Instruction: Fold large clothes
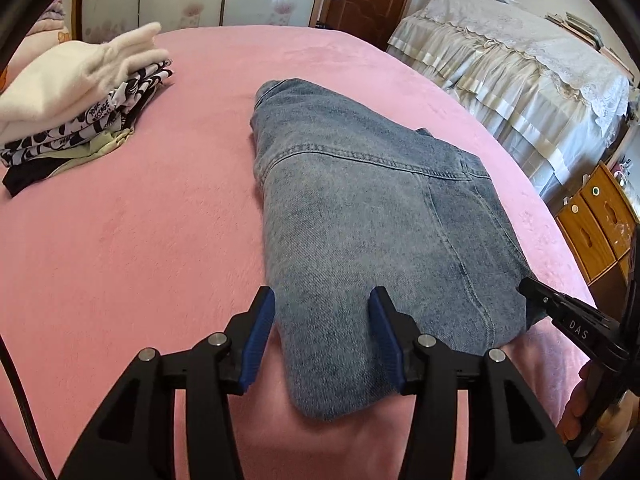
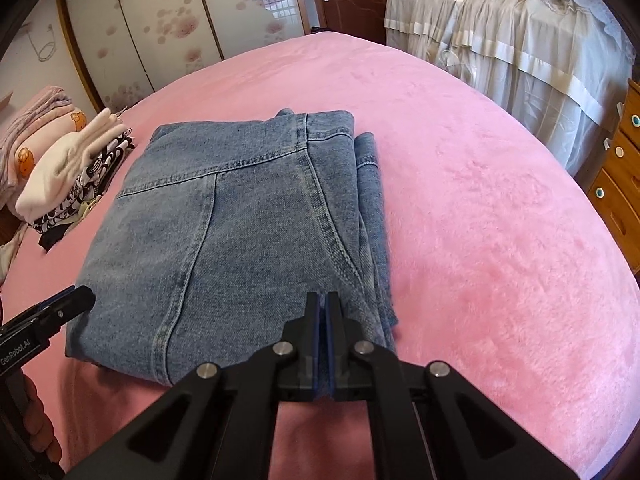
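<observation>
The folded blue jeans [image 2: 236,232] lie flat in the middle of the pink blanket [image 2: 500,220]. The left gripper [image 1: 322,328] is at the near left corner of the jeans. Its two blue pads stand apart, with that corner between them, and they do not squeeze it. The right gripper [image 2: 323,308] is at the near right edge of the jeans, pinched tight with nothing in it. A pile of folded clothes [image 1: 76,108] sits left of the jeans, well apart.
</observation>
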Demonstrator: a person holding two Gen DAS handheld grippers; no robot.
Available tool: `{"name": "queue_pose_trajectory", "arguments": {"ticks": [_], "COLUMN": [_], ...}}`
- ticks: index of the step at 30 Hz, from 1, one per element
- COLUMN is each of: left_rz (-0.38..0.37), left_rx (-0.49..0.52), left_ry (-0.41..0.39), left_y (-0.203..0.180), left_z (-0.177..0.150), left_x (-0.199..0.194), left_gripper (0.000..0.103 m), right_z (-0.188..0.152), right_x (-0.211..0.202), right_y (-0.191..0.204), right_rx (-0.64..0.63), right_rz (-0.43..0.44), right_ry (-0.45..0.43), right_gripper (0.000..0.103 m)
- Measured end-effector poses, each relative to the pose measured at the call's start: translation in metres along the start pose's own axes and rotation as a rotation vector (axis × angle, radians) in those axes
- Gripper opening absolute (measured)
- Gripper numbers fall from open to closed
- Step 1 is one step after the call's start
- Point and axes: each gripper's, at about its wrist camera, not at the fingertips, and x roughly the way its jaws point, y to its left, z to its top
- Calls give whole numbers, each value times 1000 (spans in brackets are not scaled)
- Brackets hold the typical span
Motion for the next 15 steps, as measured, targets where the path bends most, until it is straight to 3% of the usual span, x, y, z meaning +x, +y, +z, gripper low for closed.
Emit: {"name": "queue_pose_trajectory", "arguments": {"ticks": [5,10,15], "left_rz": [20,35,71], "left_rx": [-7,-25,-1], "left_ry": [10,20,0], "left_y": [1,4,2], "left_z": [-1,-3,-6], "left_x": [-12,-28,-52], "left_gripper": [48,48,57], "right_z": [-4,-11,-27], "right_x": [-13,-28,-40], "right_y": [2,11,23], "right_rx": [21,24,-9], "right_rz": [-8,-12,-8], "right_ry": [8,14,46], "right_gripper": [13,33,34]}}
